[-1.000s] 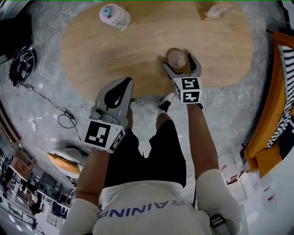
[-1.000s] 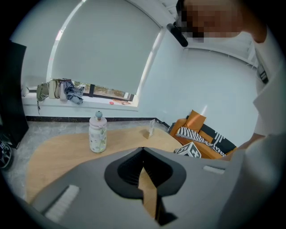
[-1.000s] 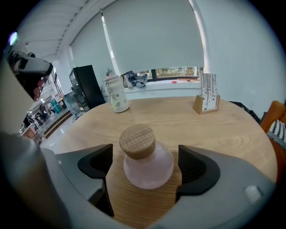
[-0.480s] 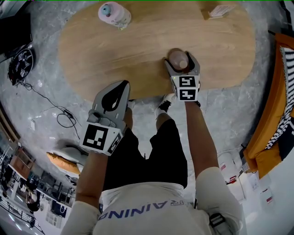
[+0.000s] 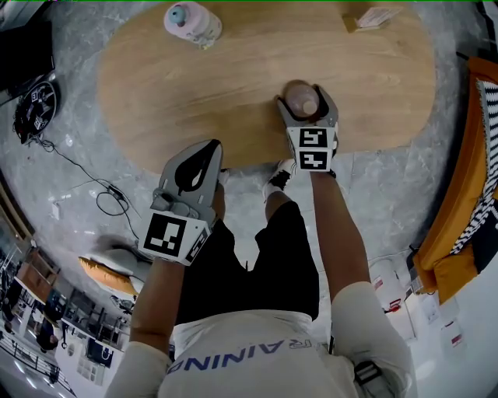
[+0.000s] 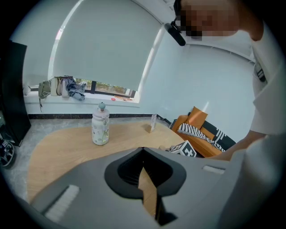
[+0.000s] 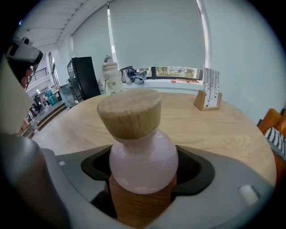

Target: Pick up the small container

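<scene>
Your left gripper [image 5: 212, 146] hangs clenched and empty short of the oval table [image 5: 233, 85]. Your right gripper [image 5: 305, 105] does the work — its jaws have just been closing and seem to clamp the wooden base of the small container [image 7: 143, 154], upright between them by the table's near edge, stopper on, contents hidden. Lift straight up; the floral bottle [image 5: 192, 19] stands well apart.

- Looks like a lounge or break-room sort of space, home or office hard to call.
- Big oval wooden table [image 5: 233, 78] on a grey marble-look floor [image 5: 389, 194].
- Orange sofa [image 5: 455, 233] with a striped cushion [image 5: 489, 116] over on the right.
- Roller blinds [image 6: 107, 49] down over the far windows, clothes [image 6: 67, 86] dumped on the sill.
- Black cabinet [image 7: 82, 76] far left, loose cable [image 5: 109, 189] trailing on the floor.
</scene>
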{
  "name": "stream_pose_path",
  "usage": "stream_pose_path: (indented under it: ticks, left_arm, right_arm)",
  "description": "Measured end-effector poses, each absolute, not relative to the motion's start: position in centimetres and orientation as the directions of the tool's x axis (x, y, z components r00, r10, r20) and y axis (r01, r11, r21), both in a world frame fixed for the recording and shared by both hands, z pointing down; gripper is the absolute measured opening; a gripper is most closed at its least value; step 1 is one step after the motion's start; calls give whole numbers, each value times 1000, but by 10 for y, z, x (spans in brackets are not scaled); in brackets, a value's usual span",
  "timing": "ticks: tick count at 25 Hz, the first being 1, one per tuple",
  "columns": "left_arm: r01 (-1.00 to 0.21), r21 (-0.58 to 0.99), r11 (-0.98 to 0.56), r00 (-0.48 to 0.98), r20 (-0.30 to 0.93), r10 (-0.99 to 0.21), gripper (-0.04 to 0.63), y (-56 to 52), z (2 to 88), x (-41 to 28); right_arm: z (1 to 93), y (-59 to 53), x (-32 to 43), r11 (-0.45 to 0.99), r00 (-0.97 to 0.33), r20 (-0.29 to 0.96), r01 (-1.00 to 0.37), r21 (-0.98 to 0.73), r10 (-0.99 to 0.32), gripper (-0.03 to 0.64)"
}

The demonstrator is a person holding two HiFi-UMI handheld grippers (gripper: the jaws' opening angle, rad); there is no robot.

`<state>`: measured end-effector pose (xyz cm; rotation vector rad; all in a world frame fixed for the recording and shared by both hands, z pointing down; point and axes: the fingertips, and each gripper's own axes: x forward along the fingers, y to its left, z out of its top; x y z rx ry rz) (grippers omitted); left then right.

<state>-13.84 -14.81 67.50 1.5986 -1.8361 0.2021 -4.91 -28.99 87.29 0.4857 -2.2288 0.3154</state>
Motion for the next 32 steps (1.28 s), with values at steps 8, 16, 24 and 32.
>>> stream_pose_path:
  ticks: [8,16,24,32]
  left_arm:
    - [-927,279,251,-45,582,-812,0,-144,673,-156]
    - [-931,269,246,-66,539,-840,0,-158,638,-165]
    - [-944,273,188,-51,442,-896,0,-181,554,-152]
    - [-960,241,144,-52,350,-935,0,-190,437,-132]
  right_arm:
    - [857,-295,-38,883,-615,742,-465,-66,-268,408]
    - [768,-304,-33,872,-660,686,-484,-75,-307,408]
    - [630,-307,-17,874,-696,630,-483,-56,-345,408]
    - [472,-305,7,869,-741,551,-492,-56,-384,408]
